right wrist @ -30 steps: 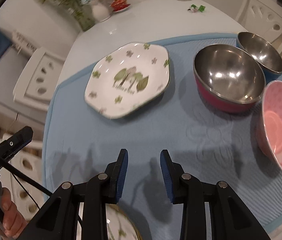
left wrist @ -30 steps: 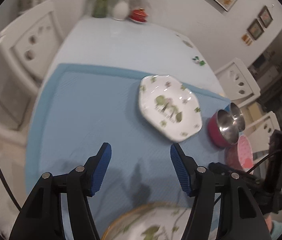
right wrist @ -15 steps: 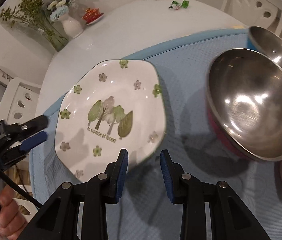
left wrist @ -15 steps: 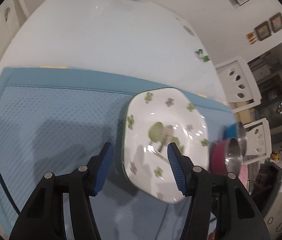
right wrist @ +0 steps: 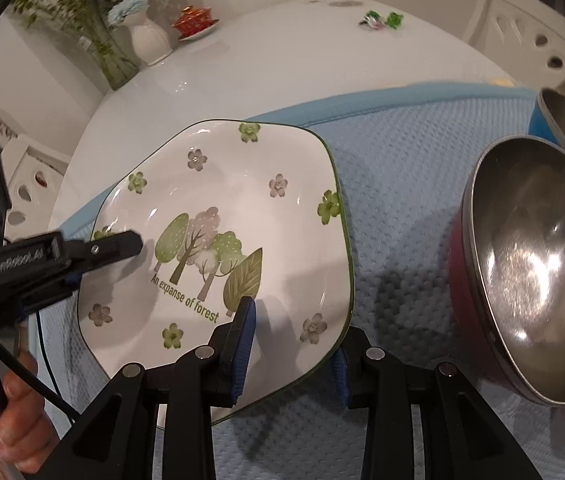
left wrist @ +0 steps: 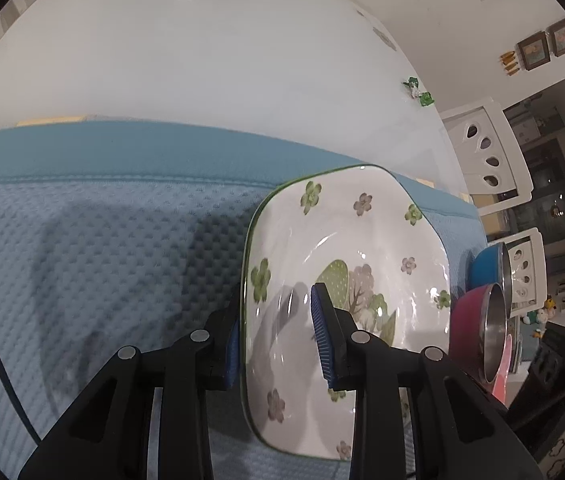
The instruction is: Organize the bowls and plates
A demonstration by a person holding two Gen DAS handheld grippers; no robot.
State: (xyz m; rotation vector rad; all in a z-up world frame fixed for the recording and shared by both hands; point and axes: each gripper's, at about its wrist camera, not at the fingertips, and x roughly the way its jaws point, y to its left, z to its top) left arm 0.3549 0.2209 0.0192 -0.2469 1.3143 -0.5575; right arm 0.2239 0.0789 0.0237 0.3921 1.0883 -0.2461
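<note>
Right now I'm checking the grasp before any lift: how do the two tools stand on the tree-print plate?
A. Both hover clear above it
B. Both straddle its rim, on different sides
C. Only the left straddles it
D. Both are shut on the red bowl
B: the left tool and right tool each have one finger over and one under the plate rim.

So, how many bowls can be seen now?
3. A red bowl right of the plate, a blue bowl behind it, and a pink bowl at the near edge, mostly hidden. More may be out of view.
</note>
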